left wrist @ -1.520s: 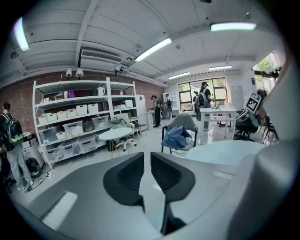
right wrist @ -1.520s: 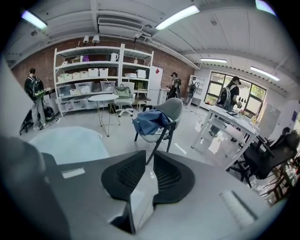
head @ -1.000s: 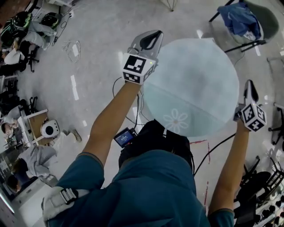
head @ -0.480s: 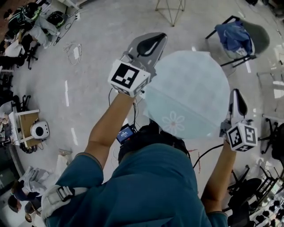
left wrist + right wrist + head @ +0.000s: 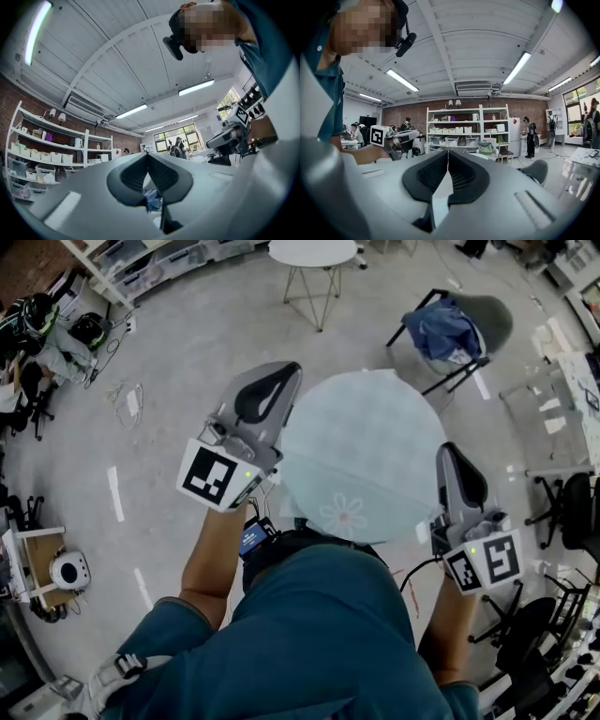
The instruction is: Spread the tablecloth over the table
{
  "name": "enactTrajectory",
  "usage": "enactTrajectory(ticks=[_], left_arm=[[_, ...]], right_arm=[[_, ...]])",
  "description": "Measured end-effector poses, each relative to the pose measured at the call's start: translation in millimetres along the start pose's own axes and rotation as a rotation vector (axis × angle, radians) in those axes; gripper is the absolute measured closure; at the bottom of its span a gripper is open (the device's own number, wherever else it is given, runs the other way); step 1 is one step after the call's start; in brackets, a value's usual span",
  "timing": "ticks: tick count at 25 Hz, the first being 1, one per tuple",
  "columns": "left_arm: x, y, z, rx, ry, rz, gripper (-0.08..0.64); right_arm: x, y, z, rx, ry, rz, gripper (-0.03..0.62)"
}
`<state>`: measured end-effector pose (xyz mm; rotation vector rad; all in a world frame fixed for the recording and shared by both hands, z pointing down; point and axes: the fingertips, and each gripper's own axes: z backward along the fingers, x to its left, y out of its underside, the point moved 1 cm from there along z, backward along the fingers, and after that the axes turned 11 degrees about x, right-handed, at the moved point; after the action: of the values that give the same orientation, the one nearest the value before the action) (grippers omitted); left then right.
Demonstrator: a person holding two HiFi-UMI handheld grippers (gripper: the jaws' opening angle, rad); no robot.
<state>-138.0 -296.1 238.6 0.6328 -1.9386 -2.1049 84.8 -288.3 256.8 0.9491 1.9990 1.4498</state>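
Note:
A pale blue tablecloth with a white flower motif lies spread over a round table and hides its top. My left gripper is held high beside the cloth's left edge, apart from it, its jaws shut with the tips meeting and nothing between them. My right gripper is raised by the cloth's right edge, likewise shut and holding nothing. In the left gripper view the shut jaws point out across the room under the ceiling. The right gripper view has its shut jaws aimed at far shelves.
A chair with a blue jacket stands beyond the table, and a small white round table farther back. Office chairs crowd the right side. Cables run on the floor under the table. Shelving lines the far brick wall.
Both grippers have risen towards the head camera and come away from the cloth's edges. The view has tilted, so more of the far room shows.

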Motion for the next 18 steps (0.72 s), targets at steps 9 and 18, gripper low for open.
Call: enactTrajectory(ticks=[9, 18], left_arm=[[-35.0, -17.9, 1.3, -0.037, 0.067, 0.024, 0.561], [-65.0, -19.7, -8.8, -0.042, 0.135, 0.017, 0.561]], right_arm=[[4.6, -11.9, 31.1, -0.023, 0.017, 0.077, 0.583], [-4.0, -7.3, 54.2, -0.046, 0.038, 0.054, 0.583]])
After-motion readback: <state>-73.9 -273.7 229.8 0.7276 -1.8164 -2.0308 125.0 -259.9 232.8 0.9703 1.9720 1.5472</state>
